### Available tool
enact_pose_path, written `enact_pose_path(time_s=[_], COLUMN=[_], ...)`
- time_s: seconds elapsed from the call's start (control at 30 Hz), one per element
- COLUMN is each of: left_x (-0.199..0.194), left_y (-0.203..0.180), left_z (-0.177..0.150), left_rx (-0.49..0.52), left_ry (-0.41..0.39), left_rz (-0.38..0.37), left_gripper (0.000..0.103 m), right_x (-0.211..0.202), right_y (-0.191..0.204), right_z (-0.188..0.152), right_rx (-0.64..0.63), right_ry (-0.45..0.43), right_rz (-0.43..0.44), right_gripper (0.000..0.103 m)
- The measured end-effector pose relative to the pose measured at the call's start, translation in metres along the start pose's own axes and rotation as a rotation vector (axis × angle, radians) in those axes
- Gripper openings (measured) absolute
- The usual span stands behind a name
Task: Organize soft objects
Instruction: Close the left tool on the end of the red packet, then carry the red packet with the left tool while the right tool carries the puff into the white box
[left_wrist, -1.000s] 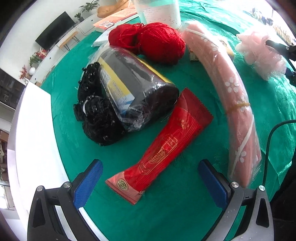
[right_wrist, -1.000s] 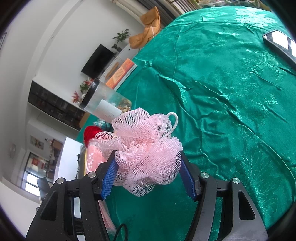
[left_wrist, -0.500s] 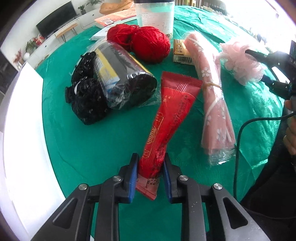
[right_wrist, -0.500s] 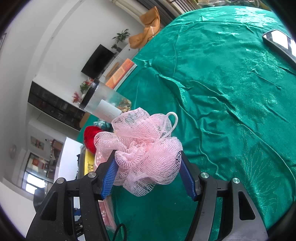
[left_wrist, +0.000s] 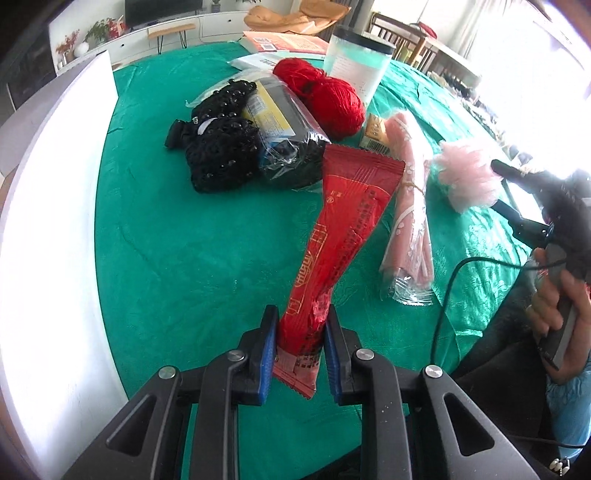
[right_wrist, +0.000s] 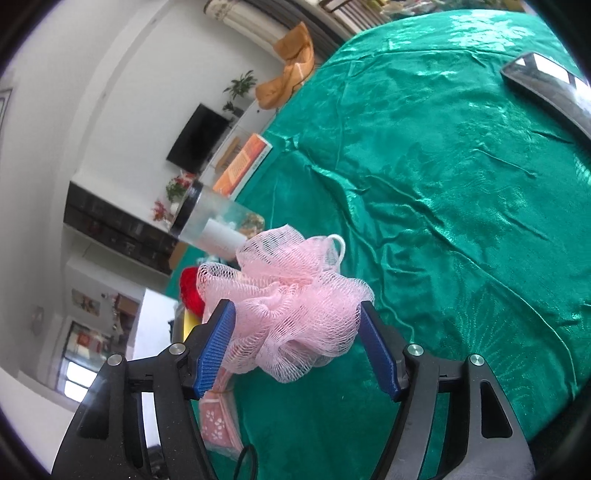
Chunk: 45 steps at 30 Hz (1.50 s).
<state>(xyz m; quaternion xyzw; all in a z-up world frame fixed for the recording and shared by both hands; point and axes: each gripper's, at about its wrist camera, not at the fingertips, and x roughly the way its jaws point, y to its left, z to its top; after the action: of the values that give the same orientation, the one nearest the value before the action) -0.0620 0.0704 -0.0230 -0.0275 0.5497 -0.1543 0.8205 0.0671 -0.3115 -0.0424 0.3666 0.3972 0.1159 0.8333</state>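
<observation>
My left gripper (left_wrist: 301, 314) is shut on the near end of a long red foil packet (left_wrist: 343, 221), which slants up off the green tablecloth (left_wrist: 184, 258). To the right, my right gripper (left_wrist: 493, 184) has a pink mesh bath pouf (left_wrist: 467, 181) between its fingers. In the right wrist view the jaws of the right gripper (right_wrist: 295, 306) are opening. The pouf (right_wrist: 291, 314) still fills the gap and touches both blue pads near their tips. Red yarn balls (left_wrist: 332, 99), a black knitted piece (left_wrist: 218, 155) and a pink flowered roll (left_wrist: 410, 206) lie on the cloth.
A black roll in clear wrap (left_wrist: 284, 136), a small yellow box (left_wrist: 376, 133) and a clear jar (left_wrist: 354, 62) stand behind. A white board (left_wrist: 48, 221) borders the left side. A black cable (left_wrist: 443, 314) runs past a person's hand (left_wrist: 557, 306). A phone (right_wrist: 546, 85) lies far right.
My left gripper closed on the red packet's near end and lifted it off the cloth while swinging round. The right jaws spread a little around the pouf.
</observation>
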Motion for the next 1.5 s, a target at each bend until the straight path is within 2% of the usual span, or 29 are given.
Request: enact_pose_path(time_s=[0.07,0.13,0.2,0.27,0.3,0.33,0.37,0.53,0.63,0.73,0.97,1.13,1.23,1.33,1.4,1.5], left_x=[0.003,0.004,-0.003,-0.007,-0.011,-0.016,-0.021,-0.046,-0.056,-0.064,-0.076,-0.085,-0.096,-0.110,-0.119,-0.130], left_y=[0.016,0.025,0.026,0.024,0.024,0.025,0.025,0.039,0.047,0.060,0.090,0.116,0.132,0.152,0.167,0.188], left_z=[0.012,0.019,0.020,0.025,0.026,0.028,0.031,0.047,0.061,0.070,0.079,0.077,0.072,0.063,0.053,0.037], left_rx=[-0.008,-0.019,-0.030,-0.037,-0.040,-0.043,-0.047,-0.081,-0.105,-0.135,-0.201,-0.268,-0.291,-0.326,-0.352,-0.378], left_ry=[-0.014,-0.034,-0.059,-0.085,-0.097,-0.110,-0.121,-0.175,-0.209,-0.231,-0.257,-0.270,-0.286,-0.302,-0.309,-0.309], left_rz=[-0.016,-0.032,-0.048,-0.061,-0.064,-0.068,-0.072,-0.089,-0.087,-0.082,-0.056,-0.061,-0.046,-0.021,-0.005,0.041], left_gripper=[0.023,0.023,0.023,0.023,0.023,0.023,0.023,0.023,0.023,0.023,0.023,0.023,0.023,0.023,0.023,0.023], right_x=[0.006,0.014,0.032,0.054,0.062,0.065,0.065,0.051,0.043,0.052,0.111,0.140,0.123,0.088,0.068,0.050], right_y=[0.028,0.055,0.069,0.068,0.064,0.058,0.051,0.048,0.066,0.079,0.066,0.055,0.071,0.123,0.170,0.242], right_z=[-0.005,-0.011,-0.013,-0.010,-0.006,-0.001,0.005,0.050,0.081,0.106,0.129,0.142,0.151,0.144,0.128,0.086], right_rx=[-0.156,-0.313,-0.397,-0.408,-0.401,-0.386,-0.365,-0.318,-0.354,-0.392,-0.411,-0.396,-0.401,-0.491,-0.573,-0.674], right_ry=[0.045,0.045,0.082,0.139,0.156,0.151,0.142,0.054,-0.021,-0.057,0.021,0.114,0.053,-0.047,-0.071,-0.037], right_rz=[-0.062,-0.142,-0.194,-0.210,-0.219,-0.224,-0.223,-0.220,-0.234,-0.261,-0.359,-0.397,-0.368,-0.286,-0.206,-0.048], right_gripper=[0.075,0.077,0.080,0.079,0.068,0.037,0.034,0.031,0.031,0.031,0.031,0.031,0.031,0.031,0.031,0.031])
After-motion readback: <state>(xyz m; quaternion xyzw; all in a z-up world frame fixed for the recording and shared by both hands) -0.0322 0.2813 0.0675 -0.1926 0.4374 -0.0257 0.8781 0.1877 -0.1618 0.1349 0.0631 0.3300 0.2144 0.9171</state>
